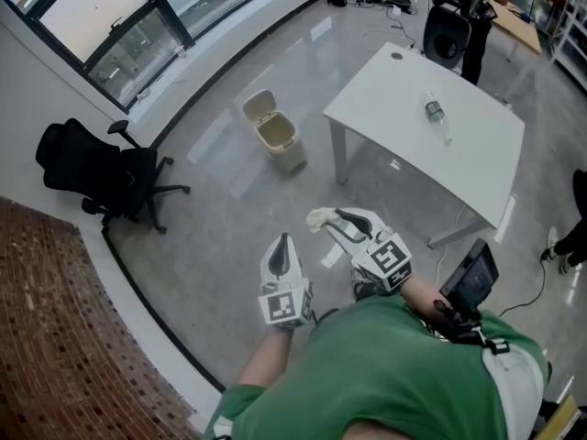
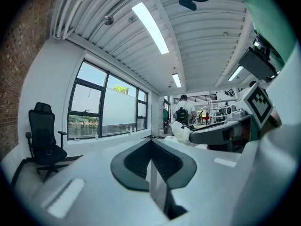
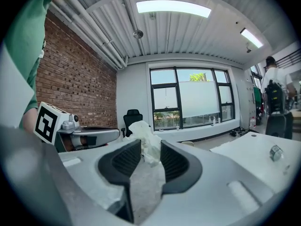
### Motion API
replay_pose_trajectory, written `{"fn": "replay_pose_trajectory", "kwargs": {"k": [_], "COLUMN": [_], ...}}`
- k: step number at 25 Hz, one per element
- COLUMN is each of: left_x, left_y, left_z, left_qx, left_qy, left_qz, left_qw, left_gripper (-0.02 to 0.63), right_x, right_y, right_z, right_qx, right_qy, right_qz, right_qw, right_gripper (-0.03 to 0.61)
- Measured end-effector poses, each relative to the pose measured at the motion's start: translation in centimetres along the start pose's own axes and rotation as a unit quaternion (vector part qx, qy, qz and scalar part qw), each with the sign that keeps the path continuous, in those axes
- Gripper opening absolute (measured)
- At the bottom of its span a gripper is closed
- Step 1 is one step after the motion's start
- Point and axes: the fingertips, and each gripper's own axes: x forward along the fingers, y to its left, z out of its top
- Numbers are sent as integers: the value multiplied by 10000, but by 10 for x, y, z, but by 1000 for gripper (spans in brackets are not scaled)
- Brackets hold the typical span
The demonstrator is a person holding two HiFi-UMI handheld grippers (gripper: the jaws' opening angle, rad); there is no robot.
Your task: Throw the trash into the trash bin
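The trash (image 1: 318,218) is a crumpled white wad of tissue with no clear long axis. If anything it runs a little longer along the line of the right gripper (image 1: 337,220), bulging out past the tips toward the open floor (image 1: 229,209) ahead. That gripper is clamped on it, with both dark pads pressing the wad from either side and a flat tail of tissue trailing back between them. In the right gripper view the lump rises above the pads.

The left gripper (image 1: 282,246) rides just beside the right one, a little lower in the head view. Its jaws are closed together with nothing between them. The two tools point roughly the same way, close to level.

The trash bin (image 1: 278,136) stands on the floor ahead of both grippers, well apart from the wad, with its lid (image 1: 259,104) tipped up and its mouth open. Bare grey floor lies between the grippers and the bin.

To the right, the near corner and leg of a white table (image 1: 477,163) come close to the bin, and a bottle (image 1: 435,112) lies on the tabletop. To the left, a black office chair (image 1: 92,168) sits by the white wall, and the window wall (image 1: 119,26) runs behind the bin.
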Motion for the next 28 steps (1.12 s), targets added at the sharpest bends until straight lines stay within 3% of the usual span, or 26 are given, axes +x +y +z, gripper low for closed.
{"fn": "replay_pose_trajectory", "kwargs": {"k": [15, 28], "left_x": [124, 169], "left_y": [-27, -22], "left_z": [15, 2], "left_qx": [276, 379], "left_qy": [-112, 236], "left_qz": [-58, -143], "left_qw": [9995, 9989], "left_gripper": [6, 6], "right_x": [39, 68], "right_y": [-121, -166], "right_z": [9, 2], "right_qx": [51, 292], "right_qy": [-55, 77], "right_qz": [89, 11], "right_qw": [9999, 9995], "right_gripper": [133, 133]}}
